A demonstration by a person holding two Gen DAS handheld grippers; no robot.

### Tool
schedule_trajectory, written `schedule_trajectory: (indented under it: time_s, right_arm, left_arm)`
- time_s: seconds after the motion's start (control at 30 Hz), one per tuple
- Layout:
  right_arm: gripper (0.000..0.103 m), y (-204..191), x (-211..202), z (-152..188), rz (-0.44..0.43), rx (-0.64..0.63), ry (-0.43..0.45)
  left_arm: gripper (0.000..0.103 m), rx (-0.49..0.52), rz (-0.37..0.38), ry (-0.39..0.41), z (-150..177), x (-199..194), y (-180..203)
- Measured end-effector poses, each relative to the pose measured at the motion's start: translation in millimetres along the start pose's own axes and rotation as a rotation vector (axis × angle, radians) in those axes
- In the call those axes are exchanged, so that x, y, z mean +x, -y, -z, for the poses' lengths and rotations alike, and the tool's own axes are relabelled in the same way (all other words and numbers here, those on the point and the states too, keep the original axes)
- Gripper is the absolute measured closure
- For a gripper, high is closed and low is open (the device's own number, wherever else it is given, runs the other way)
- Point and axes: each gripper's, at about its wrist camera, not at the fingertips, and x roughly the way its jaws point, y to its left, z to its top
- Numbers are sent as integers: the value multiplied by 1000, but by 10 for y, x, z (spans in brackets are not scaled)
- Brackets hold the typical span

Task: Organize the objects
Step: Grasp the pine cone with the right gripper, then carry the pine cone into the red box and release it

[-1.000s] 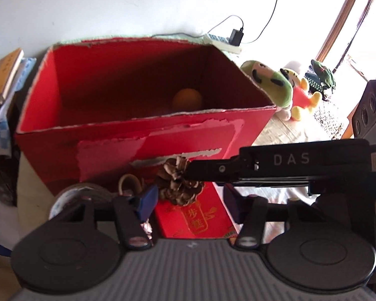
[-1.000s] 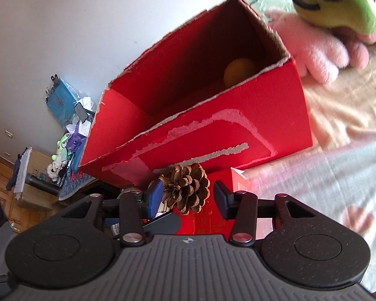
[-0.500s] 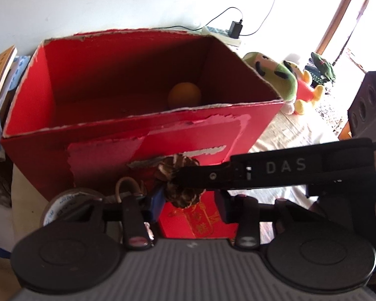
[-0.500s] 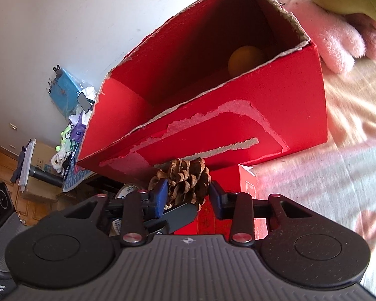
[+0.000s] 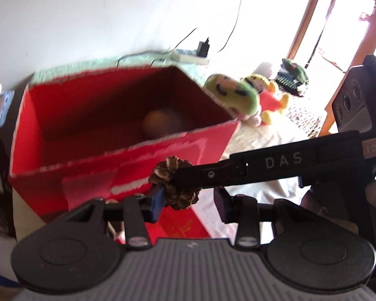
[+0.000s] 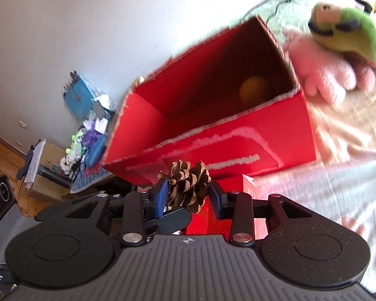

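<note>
A brown pine cone (image 6: 188, 188) sits between the blue pads of my right gripper (image 6: 188, 197), which is shut on it. In the left wrist view the same pine cone (image 5: 180, 198) lies inside my left gripper (image 5: 188, 199). It touches the left pad, and a thin gap shows at the right pad. The right gripper's black finger (image 5: 263, 168) crosses above it. Behind stands an open red box (image 5: 112, 175) (image 6: 238, 138) with an orange ball (image 5: 158, 123) (image 6: 254, 91) inside. The picture is blurred.
A flat red packet (image 5: 183, 225) (image 6: 248, 200) lies on the bedding under the cone. Plush toys (image 5: 235, 95) (image 6: 346, 32) crowd the box's right end. A power strip (image 5: 190, 56) with cables runs along the wall behind. Clutter and shelves (image 6: 87, 138) fill the left side.
Both grippers' jaws have narrowed around the pine cone. The cone has risen off the red packet, up along the box's front wall, and both views have lifted.
</note>
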Motion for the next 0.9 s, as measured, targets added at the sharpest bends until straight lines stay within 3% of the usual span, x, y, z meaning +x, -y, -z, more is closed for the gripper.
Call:
schedule_trajectory:
  time_s: [0.27, 0.43, 0.9]
  right_arm:
    - [64, -155, -114, -228, -15, -24, 99]
    - [64, -209, -13, -442, 26, -56, 116]
    - [64, 5, 414, -829, 170, -77, -31]
  left_arm:
    - [62, 42, 29, 80, -319, -118, 29]
    - [62, 40, 28, 82, -537, 73, -67]
    - [62, -40, 20, -29, -742, 711, -376]
